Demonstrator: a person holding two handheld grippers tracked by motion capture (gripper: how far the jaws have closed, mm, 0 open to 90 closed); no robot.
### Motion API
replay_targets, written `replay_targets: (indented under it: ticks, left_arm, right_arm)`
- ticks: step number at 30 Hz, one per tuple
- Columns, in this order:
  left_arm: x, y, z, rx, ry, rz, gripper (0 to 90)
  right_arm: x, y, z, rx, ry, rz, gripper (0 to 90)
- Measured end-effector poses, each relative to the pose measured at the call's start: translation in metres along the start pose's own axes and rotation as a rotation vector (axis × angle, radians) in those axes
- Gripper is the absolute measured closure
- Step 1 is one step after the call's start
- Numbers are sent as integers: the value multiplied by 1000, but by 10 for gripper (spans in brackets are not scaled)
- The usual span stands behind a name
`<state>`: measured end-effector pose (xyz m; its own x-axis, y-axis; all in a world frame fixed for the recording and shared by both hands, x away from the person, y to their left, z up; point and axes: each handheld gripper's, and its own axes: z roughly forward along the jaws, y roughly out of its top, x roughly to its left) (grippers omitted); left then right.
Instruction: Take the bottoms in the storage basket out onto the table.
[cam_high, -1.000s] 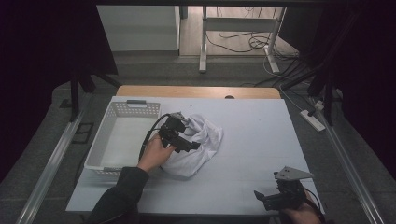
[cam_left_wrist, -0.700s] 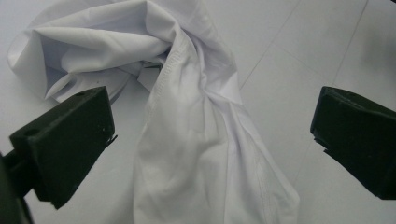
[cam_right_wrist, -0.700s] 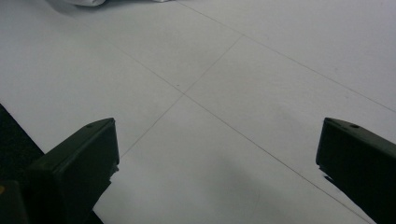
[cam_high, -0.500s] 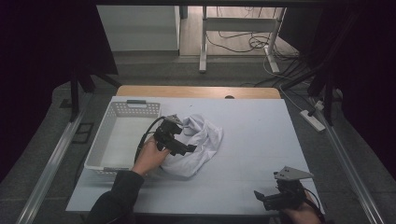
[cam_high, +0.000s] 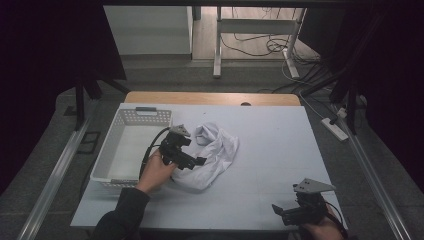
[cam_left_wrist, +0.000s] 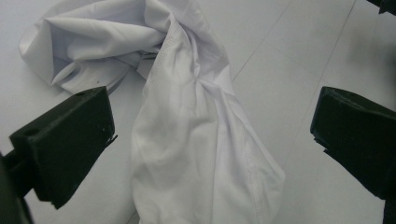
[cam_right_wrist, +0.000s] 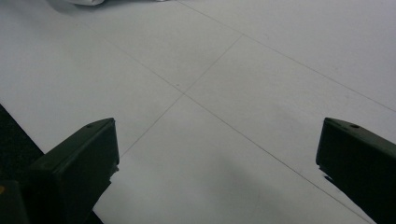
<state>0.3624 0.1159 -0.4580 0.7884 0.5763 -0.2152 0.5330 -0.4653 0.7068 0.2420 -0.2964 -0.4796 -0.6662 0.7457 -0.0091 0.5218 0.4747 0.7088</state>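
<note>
Left claw (cam_high: 192, 161): jaws spread wide, white garment (cam_left_wrist: 187, 135) lying crumpled between and beyond them. Right claw (cam_high: 282, 214): jaws wide apart, bare surface (cam_right_wrist: 224, 93) ahead.

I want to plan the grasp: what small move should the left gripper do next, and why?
Probably lower the left gripper and close it on the white cloth. Its jaws stand wide open with the crumpled fold between them, not yet pinched. The white basket sits just beside. The right gripper waits open near the table edge.
</note>
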Motion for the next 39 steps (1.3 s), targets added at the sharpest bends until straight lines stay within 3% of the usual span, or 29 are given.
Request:
replay_targets:
  ticks: [21, 39]
  left_arm:
    - [2, -14, -13, -15, 5, -33, 6]
    - [-1, -24, -23, -27, 24, -31, 10]
  right_arm:
    - [0, 0, -1, -11, 2, -5, 0]
    - [0, 0, -2, -13, 5, -1, 0]
